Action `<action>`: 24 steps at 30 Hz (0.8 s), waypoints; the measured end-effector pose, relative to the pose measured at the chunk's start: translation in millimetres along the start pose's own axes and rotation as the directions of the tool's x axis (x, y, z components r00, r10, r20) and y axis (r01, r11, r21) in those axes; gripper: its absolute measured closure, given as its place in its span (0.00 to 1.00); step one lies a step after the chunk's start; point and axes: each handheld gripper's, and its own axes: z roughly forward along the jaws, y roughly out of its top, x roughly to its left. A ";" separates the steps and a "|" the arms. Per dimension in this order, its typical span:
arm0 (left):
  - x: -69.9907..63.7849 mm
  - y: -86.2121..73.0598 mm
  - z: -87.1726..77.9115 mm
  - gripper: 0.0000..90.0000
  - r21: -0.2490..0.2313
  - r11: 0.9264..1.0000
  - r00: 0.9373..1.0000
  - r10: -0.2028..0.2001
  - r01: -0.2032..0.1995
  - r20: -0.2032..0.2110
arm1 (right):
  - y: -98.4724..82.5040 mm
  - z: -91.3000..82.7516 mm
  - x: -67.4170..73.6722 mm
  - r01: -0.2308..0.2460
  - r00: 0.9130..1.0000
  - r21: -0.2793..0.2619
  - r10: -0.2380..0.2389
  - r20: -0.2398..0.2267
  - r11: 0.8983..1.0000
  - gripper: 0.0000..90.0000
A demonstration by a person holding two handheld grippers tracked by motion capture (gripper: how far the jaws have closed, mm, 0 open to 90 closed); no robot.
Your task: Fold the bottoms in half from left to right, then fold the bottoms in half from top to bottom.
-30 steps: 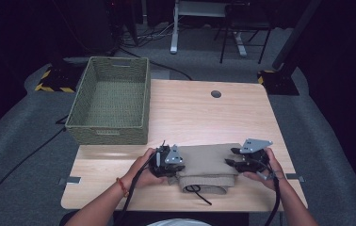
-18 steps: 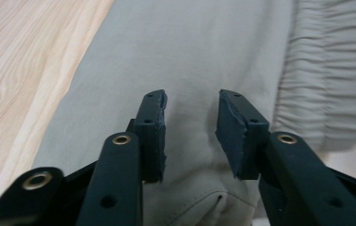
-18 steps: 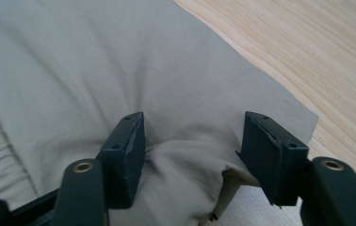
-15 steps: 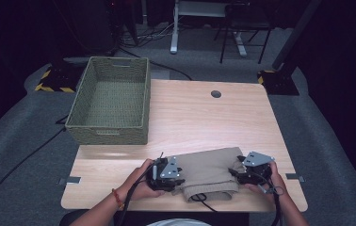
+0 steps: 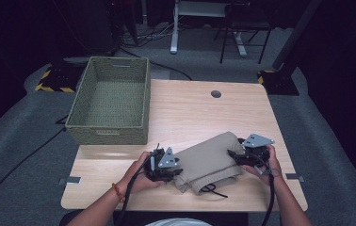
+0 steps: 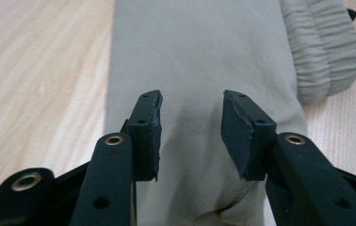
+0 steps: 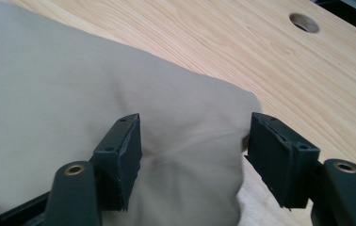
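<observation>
Pale wooden table (image 5: 190, 113), grain running lengthwise, a round hole (image 5: 216, 94) near its far edge. On its far left corner, a woven green basket (image 5: 110, 106), rectangular, slot handles in the end walls, seen from above. Near the front edge, folded beige cloth (image 5: 211, 160), soft and smooth, long axis slanting from near left to far right, between the two grippers.

From the high view: a black cord (image 5: 211, 189) looping out at the near end of the cloth, plus both hands and their trailing cables. From the left gripper view: a gathered, ribbed band (image 6: 327, 52) at the far right of the cloth, with a bit of that cord beside it. From the right gripper view: a rounded, puckered corner of the cloth (image 7: 119, 122) with the hole (image 7: 304, 22) far behind on bare wood.

Left gripper (image 6: 190, 129) at the near left end, pointing along the cloth, jaws parted with flat cloth lying under the gap, pads not pressing, having just eased slightly inward. Right gripper (image 7: 192, 155) at the far right end, jaws having just been widening, set well apart astride the bunched corner, pads clear of it or barely brushing.
</observation>
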 end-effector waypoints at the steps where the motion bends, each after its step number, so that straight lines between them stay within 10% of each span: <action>1: -1.4 -0.2 0.8 0.68 0.005 1.000 1.000 0.001 -0.001 0.008 | -0.2 -2.6 2.1 0.005 1.000 -0.004 -0.005 -0.007 1.000 0.40; 7: -9.0 -2.2 8.4 0.69 0.021 1.000 0.999 0.000 -0.001 0.035 | -4.9 -14.0 9.6 0.016 1.000 0.006 -0.016 -0.014 1.000 0.40; 18: -44.2 10.3 33.2 0.68 0.018 0.999 0.992 0.030 -0.033 0.122 | -16.7 17.3 -4.9 -0.022 0.998 0.100 0.016 0.055 0.995 0.40; 24: -45.1 21.0 20.9 0.48 -0.008 0.998 0.995 0.055 -0.055 0.079 | -2.7 16.7 -12.6 -0.044 0.996 0.050 0.039 0.086 0.998 0.40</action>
